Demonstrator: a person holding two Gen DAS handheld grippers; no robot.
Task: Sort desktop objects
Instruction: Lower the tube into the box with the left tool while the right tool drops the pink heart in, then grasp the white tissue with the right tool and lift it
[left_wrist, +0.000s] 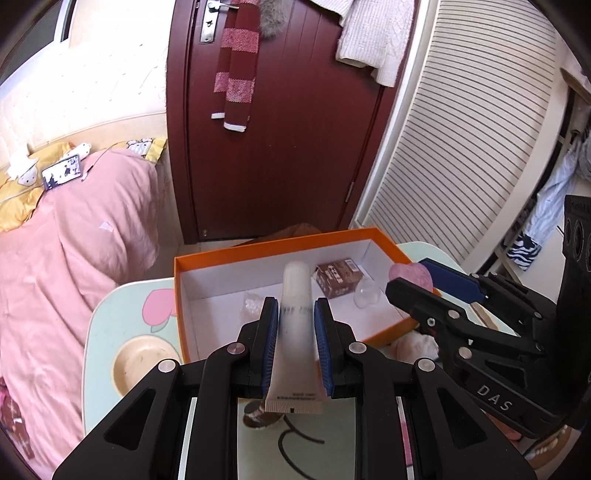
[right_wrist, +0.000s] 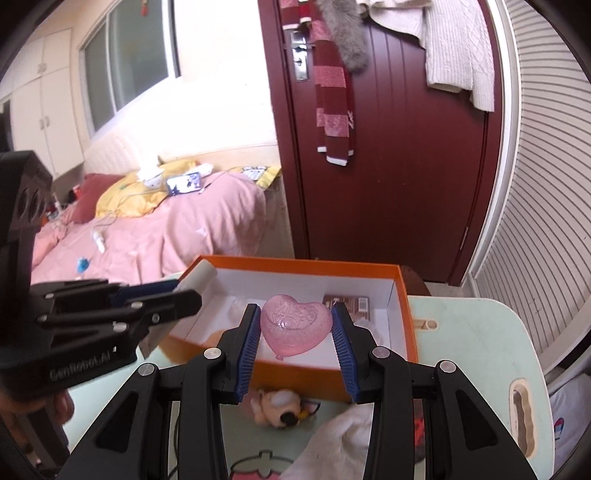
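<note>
My left gripper is shut on a white tube, cap end pointing forward over the orange box. My right gripper is shut on a pink heart-shaped dish, held above the box's near wall. In the left wrist view the right gripper holds the pink heart at the box's right end. In the right wrist view the left gripper holds the tube at the box's left end. Inside the box lie a brown packet and clear plastic pieces.
The box stands on a pale green table. A cream bowl sits on the table's left. A small plush toy and a white cloth lie in front of the box. A pink bed is left; a red door is behind.
</note>
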